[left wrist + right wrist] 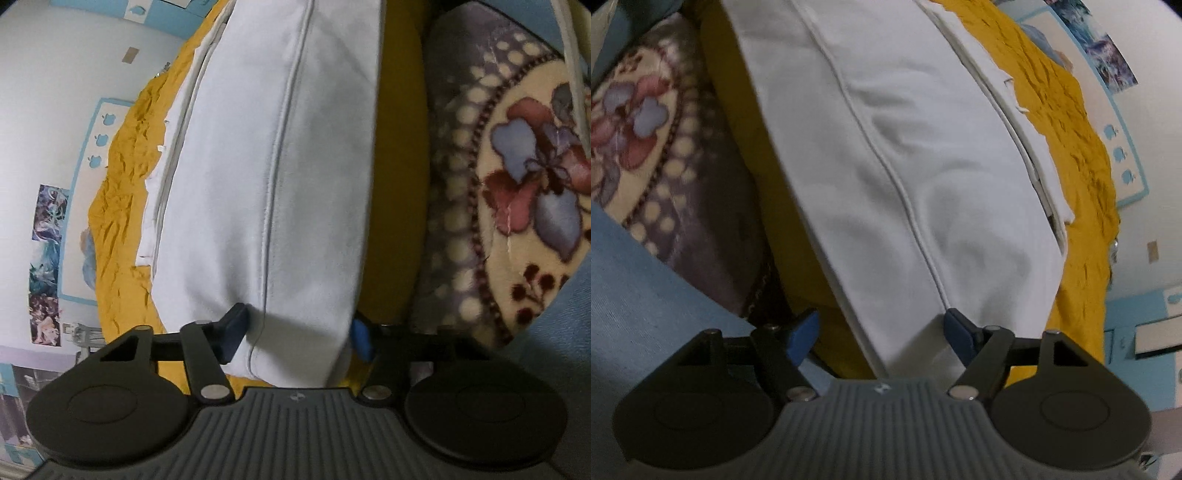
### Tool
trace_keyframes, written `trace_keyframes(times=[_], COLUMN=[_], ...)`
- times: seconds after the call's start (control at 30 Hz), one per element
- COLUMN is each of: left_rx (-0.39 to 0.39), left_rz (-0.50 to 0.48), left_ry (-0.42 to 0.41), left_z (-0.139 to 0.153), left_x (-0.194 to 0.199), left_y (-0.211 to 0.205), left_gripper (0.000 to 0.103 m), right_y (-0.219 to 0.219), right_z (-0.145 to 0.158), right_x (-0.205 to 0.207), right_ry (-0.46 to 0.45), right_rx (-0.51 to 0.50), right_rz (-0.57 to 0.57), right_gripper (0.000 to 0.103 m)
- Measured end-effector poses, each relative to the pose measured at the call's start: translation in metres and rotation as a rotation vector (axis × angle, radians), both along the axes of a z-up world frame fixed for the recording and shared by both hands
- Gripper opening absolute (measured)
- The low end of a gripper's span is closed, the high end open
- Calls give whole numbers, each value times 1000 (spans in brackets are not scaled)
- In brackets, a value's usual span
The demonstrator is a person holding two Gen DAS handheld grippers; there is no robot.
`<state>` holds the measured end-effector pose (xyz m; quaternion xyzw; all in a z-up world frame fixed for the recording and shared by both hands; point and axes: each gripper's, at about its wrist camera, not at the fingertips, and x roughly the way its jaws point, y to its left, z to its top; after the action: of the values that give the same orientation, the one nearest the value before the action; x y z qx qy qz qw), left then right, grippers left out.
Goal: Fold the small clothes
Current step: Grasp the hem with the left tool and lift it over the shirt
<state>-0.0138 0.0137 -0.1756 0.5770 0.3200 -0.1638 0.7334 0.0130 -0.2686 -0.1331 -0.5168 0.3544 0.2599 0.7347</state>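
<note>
**White garment between both grippers on the yellow bedspread**

The folded white cotton garment (266, 166) lies on the crumpled mustard-yellow bedspread (122, 192), near its edge by the floral fleece blanket (517, 184). Left gripper (297, 334) and right gripper (881, 332) both stand spread, each straddling a garment end, pinching nothing.

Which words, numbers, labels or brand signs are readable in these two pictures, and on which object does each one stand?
No readable words or numbers.
Gripper body: a small embossed emblem, no letters; the same in the right view.
Wall posters: only pictures, too blurred for any text.
Blue wall frame: apple-like shapes, not writing.
White garment: no label visible.
</note>
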Motion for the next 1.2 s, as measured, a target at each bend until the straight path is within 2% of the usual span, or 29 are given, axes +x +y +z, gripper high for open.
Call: trace_keyframes(times=[0.07, 0.1, 0.2, 0.27, 0.47, 0.6, 0.67, 0.83, 0.87, 0.9, 1.03, 1.2], left_rx=[-18, -35, -146, -237, -498, -604, -638, -690, -698, -706, -738, -792], left_rz=[10, 21, 93, 149, 281, 328, 350, 375, 378, 382, 402, 435], left_ry=[2, 3, 25, 31, -58, -65, -60, -42, -43, -43, -50, -81], left_z=[6, 9, 34, 53, 115, 144, 153, 164, 166, 168, 175, 194], left_x=[1, 2, 11, 17, 30, 44, 48, 57, 58, 59, 62, 72], left_y=[2, 3, 10, 14, 25, 28, 28, 33, 34, 35, 40, 50], left_gripper=[50, 41, 20, 11, 9, 9, 9, 9, 9, 9, 9, 9], right_y=[-1, -1, -2, -1, 2, -1, -2, -8, -10, -12, -14, -12], right_z=[1, 2, 3, 4, 0, 2, 3, 18, 25, 32, 60, 102], right_x=[1, 2, 1, 1, -5, -9, -13, -22, -24, -24, -24, -11], right_ry=[0, -5, -15, -18, -43, -68, -88, -104, -99, -94, -98, -194], right_rx=[0, -8, -28, -34, -49, -60, -77, -145, -145, -136, -101, -43], right_rz=[-4, 0, 8, 7, 4, -5, 8, 85, 91, 91, 95, 58], right_gripper=[68, 68, 67, 66, 61, 54, 47, 17, 6, 0, 0, 0])
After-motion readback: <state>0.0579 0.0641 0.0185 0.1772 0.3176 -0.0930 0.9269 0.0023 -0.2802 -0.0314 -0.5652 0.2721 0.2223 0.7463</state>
